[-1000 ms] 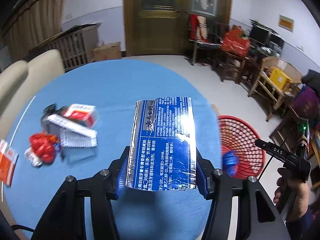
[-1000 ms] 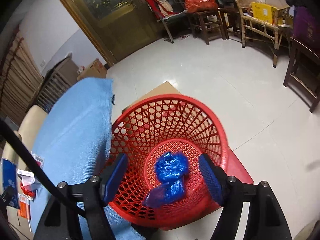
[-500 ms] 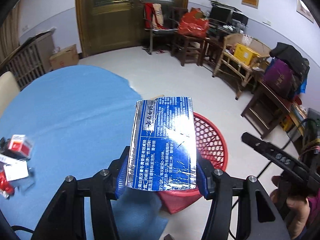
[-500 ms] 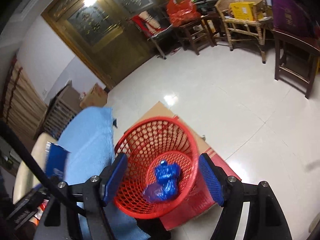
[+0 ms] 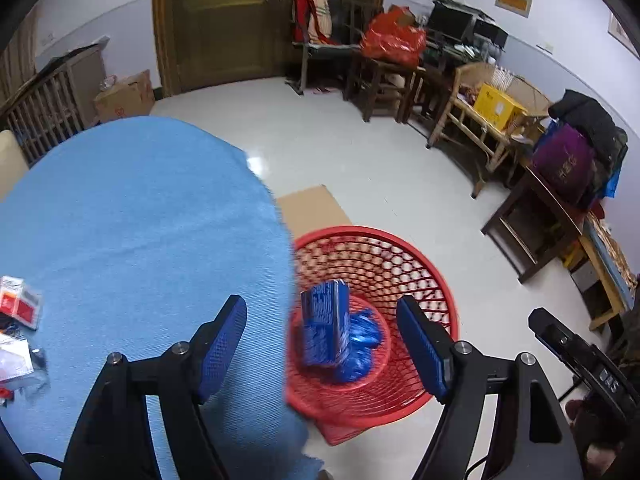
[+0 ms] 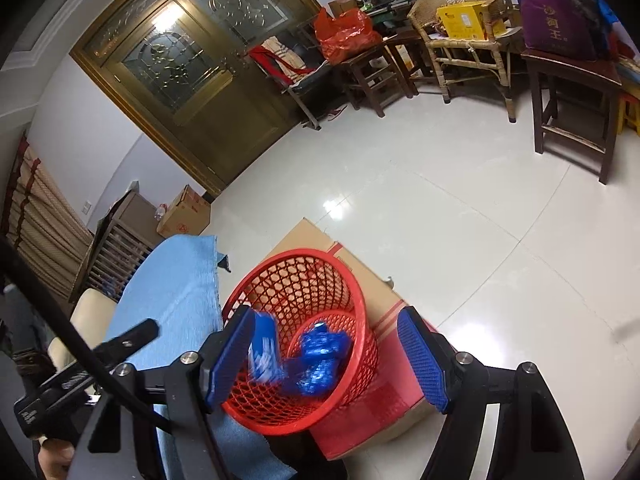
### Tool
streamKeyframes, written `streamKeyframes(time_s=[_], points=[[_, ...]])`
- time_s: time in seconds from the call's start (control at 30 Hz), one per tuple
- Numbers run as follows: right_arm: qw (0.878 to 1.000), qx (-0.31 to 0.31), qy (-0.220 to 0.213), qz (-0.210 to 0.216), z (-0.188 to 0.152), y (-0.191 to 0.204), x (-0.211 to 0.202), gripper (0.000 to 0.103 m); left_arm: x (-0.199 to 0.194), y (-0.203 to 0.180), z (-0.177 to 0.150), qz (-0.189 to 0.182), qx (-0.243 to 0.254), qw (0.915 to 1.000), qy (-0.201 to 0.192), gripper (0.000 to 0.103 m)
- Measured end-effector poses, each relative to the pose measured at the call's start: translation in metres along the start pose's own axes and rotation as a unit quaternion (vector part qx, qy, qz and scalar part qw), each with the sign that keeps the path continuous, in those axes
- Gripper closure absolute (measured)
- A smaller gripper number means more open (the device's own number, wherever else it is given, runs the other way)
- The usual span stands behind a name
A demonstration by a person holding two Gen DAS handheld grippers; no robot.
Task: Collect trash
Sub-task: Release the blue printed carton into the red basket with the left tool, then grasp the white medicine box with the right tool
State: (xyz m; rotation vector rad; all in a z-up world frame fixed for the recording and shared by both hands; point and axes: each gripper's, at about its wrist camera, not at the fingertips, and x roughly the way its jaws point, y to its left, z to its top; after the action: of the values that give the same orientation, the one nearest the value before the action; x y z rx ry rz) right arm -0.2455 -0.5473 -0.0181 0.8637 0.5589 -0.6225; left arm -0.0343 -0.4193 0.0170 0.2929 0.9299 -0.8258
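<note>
Left gripper (image 5: 322, 344) jaws spread, empty; right gripper (image 6: 326, 354) same. Blue box (image 5: 324, 330) sits inside red basket (image 5: 420, 264) on a crumpled blue bag (image 5: 362, 340), blurred. Remaining wrappers (image 5: 20, 304) on blue table (image 5: 140, 220), far left. Risk: basket perches on a cardboard box (image 6: 384, 396); a bump could tip it. Box print unreadable; purple bag (image 6: 554, 26) shows "王".
</note>
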Motion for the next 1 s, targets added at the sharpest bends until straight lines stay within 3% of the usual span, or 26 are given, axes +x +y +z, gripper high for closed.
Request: streamKeyframes(time_s=[0.17, 0.47, 0.7, 1.0], points=[[1.000, -0.013, 0.024, 0.013, -0.012, 0.017, 0.011, 0.026, -0.025, 0.041, -0.029, 0.024, -0.020, 0.9995, -0.012, 0.024], [0.993, -0.082, 0.079, 0.042, -0.055, 0.085, 0.034, 0.026, -0.076, 0.132, -0.097, 0.071, -0.114, 0.9907, -0.026, 0.024], [0.978, -0.157, 0.116, 0.076, -0.099, 0.158, 0.040, 0.026, -0.110, 0.206, -0.153, 0.107, -0.201, 0.9729, -0.039, 0.023], [0.938, -0.274, 0.162, 0.136, -0.167, 0.272, 0.050, 0.026, -0.146, 0.280, -0.210, 0.156, -0.287, 0.9438, -0.049, 0.023]])
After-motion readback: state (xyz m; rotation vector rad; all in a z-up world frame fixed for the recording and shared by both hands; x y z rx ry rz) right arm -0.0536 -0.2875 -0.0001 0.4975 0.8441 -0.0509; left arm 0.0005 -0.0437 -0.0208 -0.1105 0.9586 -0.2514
